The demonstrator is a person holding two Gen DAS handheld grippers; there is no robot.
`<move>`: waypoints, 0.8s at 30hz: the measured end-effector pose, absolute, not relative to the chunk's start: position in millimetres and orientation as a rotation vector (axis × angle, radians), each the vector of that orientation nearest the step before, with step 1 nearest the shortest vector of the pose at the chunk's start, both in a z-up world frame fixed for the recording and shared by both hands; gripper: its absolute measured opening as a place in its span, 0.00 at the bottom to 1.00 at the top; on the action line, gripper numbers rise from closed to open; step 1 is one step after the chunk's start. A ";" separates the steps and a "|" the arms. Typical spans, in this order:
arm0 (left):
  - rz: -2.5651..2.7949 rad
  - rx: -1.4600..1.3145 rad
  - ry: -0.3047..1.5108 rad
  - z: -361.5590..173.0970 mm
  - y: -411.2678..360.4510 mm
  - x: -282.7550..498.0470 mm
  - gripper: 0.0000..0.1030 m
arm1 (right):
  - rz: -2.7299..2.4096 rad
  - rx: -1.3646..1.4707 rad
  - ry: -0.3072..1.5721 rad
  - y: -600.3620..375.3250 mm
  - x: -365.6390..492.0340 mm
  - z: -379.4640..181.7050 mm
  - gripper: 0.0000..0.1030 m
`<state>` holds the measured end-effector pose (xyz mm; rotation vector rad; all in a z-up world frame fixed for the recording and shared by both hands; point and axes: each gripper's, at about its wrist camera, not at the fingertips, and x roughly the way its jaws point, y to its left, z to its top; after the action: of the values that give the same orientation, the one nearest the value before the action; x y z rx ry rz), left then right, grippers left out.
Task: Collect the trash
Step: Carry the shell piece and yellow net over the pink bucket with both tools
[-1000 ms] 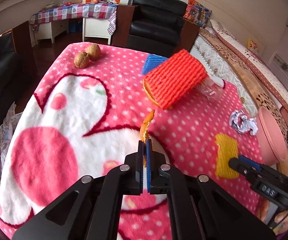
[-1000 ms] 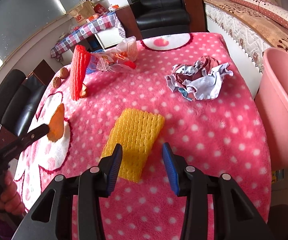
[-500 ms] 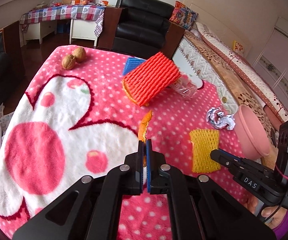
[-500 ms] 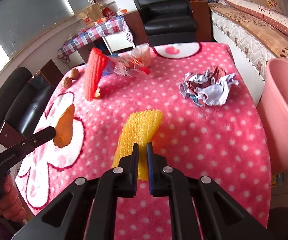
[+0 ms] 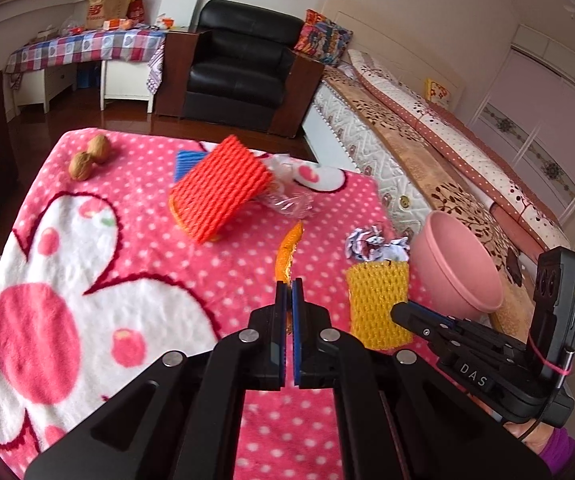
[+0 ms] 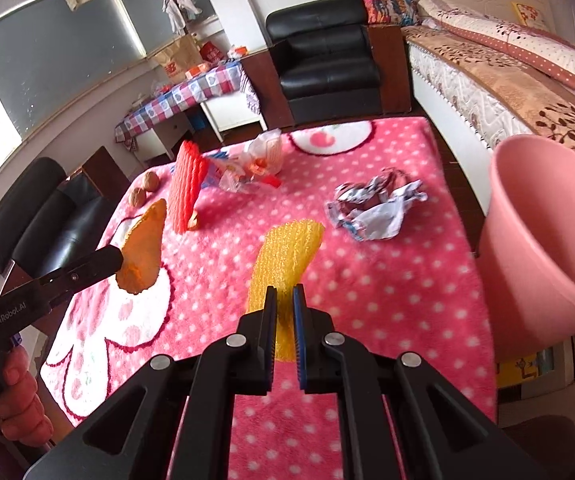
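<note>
My left gripper (image 5: 286, 285) is shut on a piece of orange peel (image 5: 287, 252) and holds it above the pink dotted blanket; it shows in the right wrist view (image 6: 143, 244) too. My right gripper (image 6: 283, 294) is shut on a yellow foam fruit net (image 6: 287, 252), lifted off the blanket; the net also shows in the left wrist view (image 5: 379, 300). A pink bin (image 6: 543, 236) stands off the table's right edge, also in the left wrist view (image 5: 455, 268). A crumpled wrapper (image 6: 375, 208) lies on the blanket near the bin.
A red foam net (image 5: 219, 192) stands over a blue one (image 5: 185, 160), beside a clear plastic bag (image 6: 251, 164). Two walnuts (image 5: 89, 156) lie at the far left corner. A bed (image 5: 427, 152) runs along the right, a black armchair (image 5: 239, 68) behind.
My right gripper closed on the yellow net and lifted it. My left gripper carried the orange peel rightward, toward the pink bin.
</note>
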<state>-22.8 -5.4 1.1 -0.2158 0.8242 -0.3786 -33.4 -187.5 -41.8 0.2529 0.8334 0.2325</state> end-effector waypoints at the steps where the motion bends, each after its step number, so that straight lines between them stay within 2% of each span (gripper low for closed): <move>1: -0.387 -0.211 0.821 2.7 -8.9 -21.9 0.01 | 0.226 0.254 0.827 -190.6 -34.1 -40.3 0.07; 12: -0.530 -0.192 0.784 28.5 -75.7 -7.1 0.01 | 0.107 0.310 0.732 -252.2 -40.3 -9.1 0.07; 24: -0.692 -0.121 0.773 43.2 -185.5 11.3 0.01 | -0.106 0.351 0.693 -342.1 -41.2 1.6 0.07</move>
<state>11.3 -185.5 43.2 -0.1211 0.7732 -0.6922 -41.2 -342.1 1.6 0.3508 0.6927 -0.1063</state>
